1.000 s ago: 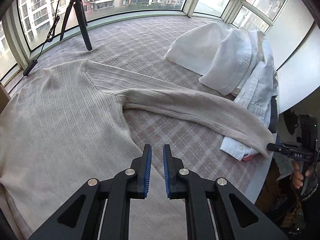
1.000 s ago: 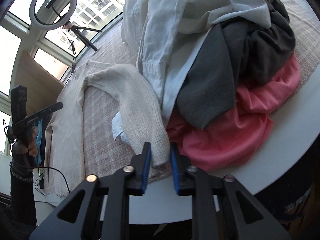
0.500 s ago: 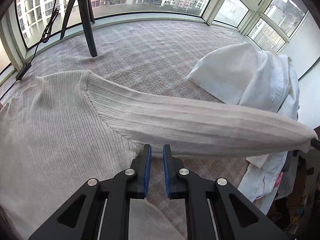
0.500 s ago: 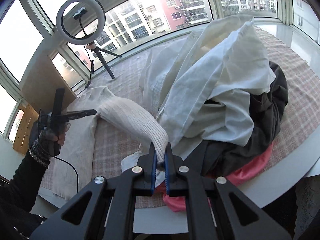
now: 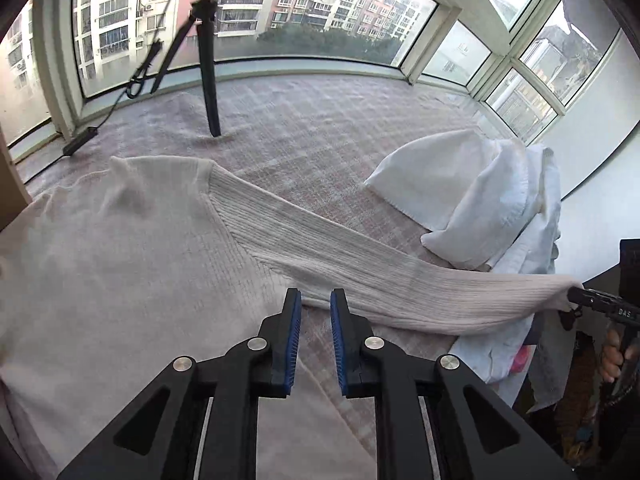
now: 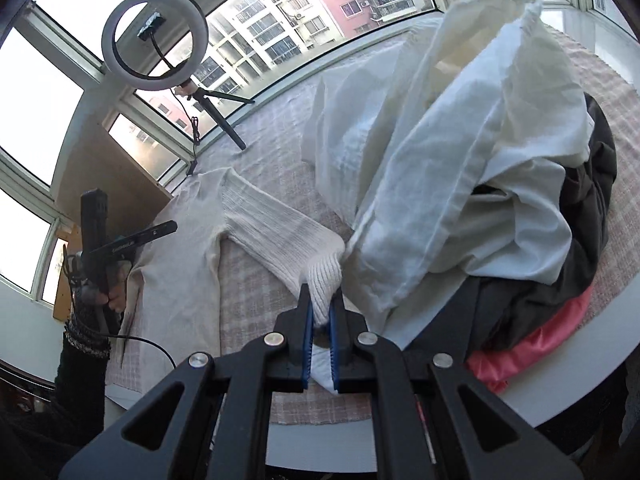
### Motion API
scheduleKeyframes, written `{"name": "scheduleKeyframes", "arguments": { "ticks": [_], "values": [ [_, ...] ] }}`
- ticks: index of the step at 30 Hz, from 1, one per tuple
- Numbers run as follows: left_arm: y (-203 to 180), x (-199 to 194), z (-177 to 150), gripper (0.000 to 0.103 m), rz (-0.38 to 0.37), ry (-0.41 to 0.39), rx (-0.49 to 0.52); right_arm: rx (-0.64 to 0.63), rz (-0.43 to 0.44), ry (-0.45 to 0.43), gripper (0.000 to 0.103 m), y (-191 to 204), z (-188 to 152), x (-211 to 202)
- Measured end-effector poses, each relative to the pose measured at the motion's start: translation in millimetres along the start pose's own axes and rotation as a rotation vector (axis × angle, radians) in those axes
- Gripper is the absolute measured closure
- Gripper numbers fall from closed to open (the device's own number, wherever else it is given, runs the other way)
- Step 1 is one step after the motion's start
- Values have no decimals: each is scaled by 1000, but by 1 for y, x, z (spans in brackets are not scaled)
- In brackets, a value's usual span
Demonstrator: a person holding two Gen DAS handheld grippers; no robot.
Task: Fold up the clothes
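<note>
Your right claw [image 6: 320, 322] grips the ribbed cuff of the cream sweater [image 5: 132, 264], its blue pads pressed on the knit. One second ago the cuff lay on the worktop [image 6: 600, 344] edge between pads that were still apart; now the sleeve [image 5: 360, 264] is lifted clear of the checked cloth [image 5: 304, 120] and stretched taut from the shoulder seam to the cuff.

Your left claw [image 5: 312, 314] holds nothing. Its jaws are opening from a narrow gap, and only cloth and the sweater's body show below them. The sleeve now crosses just beyond its fingertips, where one second ago it lay well ahead of them on the cloth.

The sweater's body lies spread flat on the cloth on the left side of the worktop, as before. The pile of white, grey and pink garments [image 6: 480, 184] sits to the right of the sleeve, unchanged. The tripod [image 5: 210, 80] with the ring light [image 6: 154, 38] stands at the far edge by the window.
</note>
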State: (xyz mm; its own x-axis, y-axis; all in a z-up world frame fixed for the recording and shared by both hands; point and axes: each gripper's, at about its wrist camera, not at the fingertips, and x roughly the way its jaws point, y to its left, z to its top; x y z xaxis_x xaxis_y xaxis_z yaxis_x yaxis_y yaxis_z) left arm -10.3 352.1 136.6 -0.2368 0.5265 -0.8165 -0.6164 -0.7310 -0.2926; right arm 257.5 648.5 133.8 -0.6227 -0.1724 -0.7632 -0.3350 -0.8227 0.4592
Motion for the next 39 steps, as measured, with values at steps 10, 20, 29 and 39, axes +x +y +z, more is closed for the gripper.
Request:
{"name": "scheduleKeyframes", "arguments": {
  "ticks": [10, 20, 29, 39],
  "values": [
    [99, -167, -162, 78, 196, -139, -143, -471, 119, 60, 96, 252, -71, 76],
    [129, -165, -289, 78, 115, -25, -247, -754, 107, 428, 93, 362, -241, 168],
    [71, -121, -278, 74, 3, -11, -134, -473, -27, 208, 73, 262, -123, 126],
    [50, -39, -272, 70, 118, 136, -174, -618, -130, 219, 73, 237, -16, 252]
  ]
}}
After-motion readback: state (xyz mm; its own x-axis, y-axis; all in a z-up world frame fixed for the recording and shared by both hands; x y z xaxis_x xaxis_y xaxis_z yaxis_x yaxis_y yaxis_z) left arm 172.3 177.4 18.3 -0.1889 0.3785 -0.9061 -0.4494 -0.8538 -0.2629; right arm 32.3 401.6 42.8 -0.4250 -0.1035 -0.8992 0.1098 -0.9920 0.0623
